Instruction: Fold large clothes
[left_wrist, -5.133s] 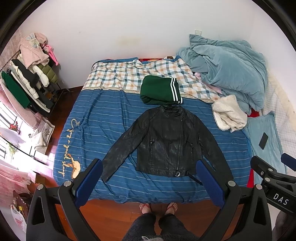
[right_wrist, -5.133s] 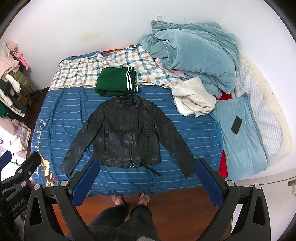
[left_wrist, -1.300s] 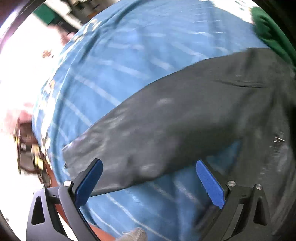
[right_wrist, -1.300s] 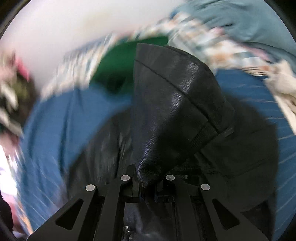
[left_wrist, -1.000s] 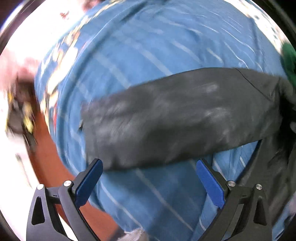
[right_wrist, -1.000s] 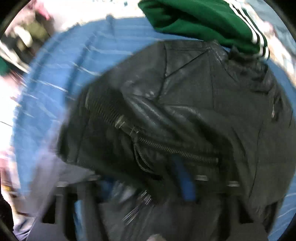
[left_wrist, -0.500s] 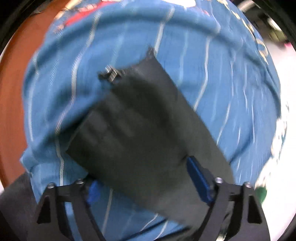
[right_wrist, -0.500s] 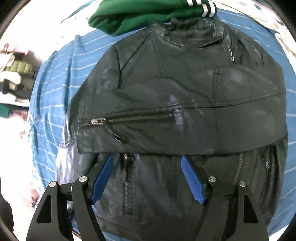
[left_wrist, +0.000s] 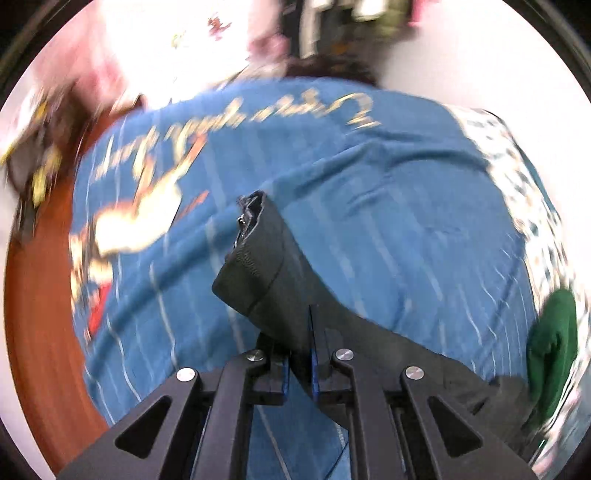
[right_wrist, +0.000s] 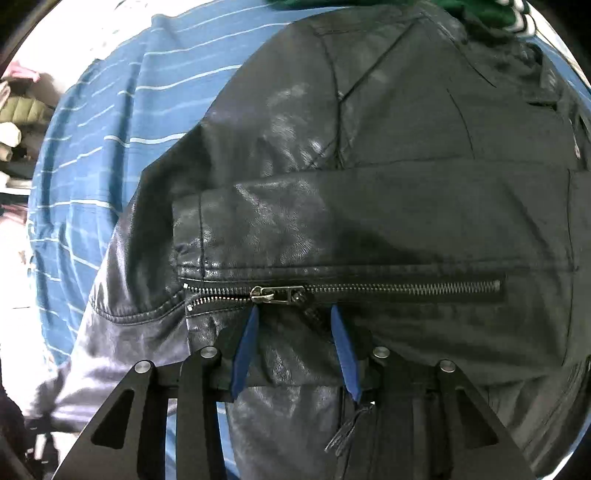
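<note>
The black leather jacket lies on the blue striped bedspread. Its right sleeve is folded across the chest, zipper showing. My right gripper is partly open, its blue pads straddling the lower edge of that sleeve near the cuff; I cannot tell whether they touch it. My left gripper is shut on the jacket's left sleeve and holds it above the bed, cuff pointing up and away.
A folded green garment lies beyond the jacket's collar, also in the right wrist view. The red-brown wooden floor borders the bed. A blurred clothes rack stands at the left.
My left gripper has closed on the left sleeve and lifted it off the bed. My right gripper has narrowed and moved closer to the folded right sleeve.
</note>
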